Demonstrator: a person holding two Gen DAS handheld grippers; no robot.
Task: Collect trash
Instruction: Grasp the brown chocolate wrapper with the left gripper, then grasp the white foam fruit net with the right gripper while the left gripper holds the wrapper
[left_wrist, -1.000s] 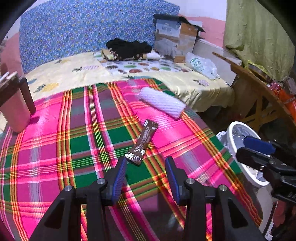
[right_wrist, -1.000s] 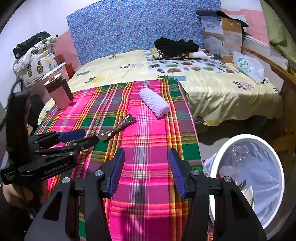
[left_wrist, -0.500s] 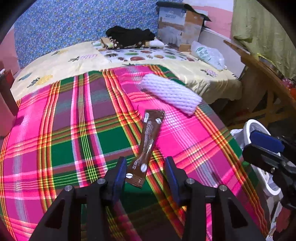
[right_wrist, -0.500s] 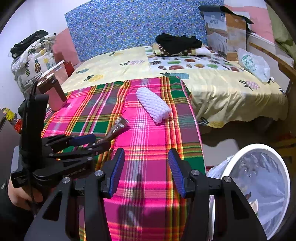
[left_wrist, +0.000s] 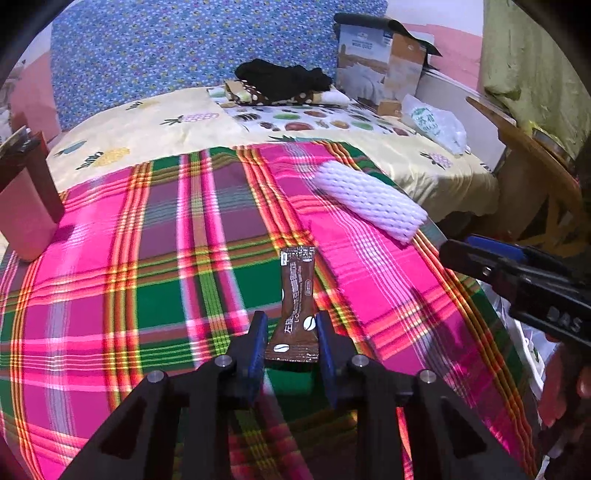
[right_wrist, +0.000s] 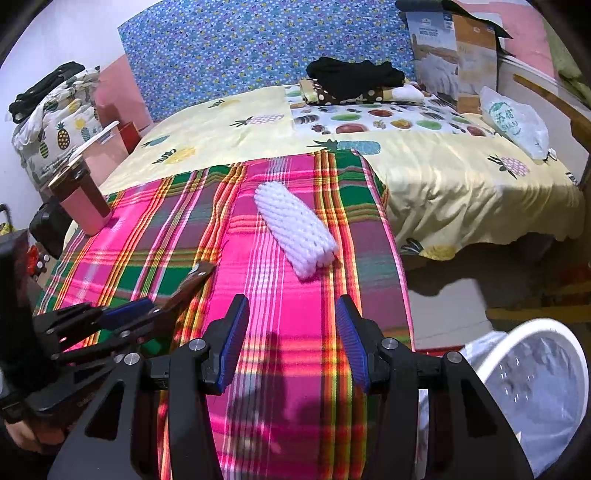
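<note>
brown coffee sachet caught at its near end in the left hand-held gripper, on the plaid blanket.

the jaws have just been closing and now pinch the sachet's lower end while its far end points up the blanket toward a white foam net sleeve lying near the blanket's right edge. the right hand-held gripper hovers spread and empty over the pink stripes, with a white lined bin on the floor beside the bed.
</note>
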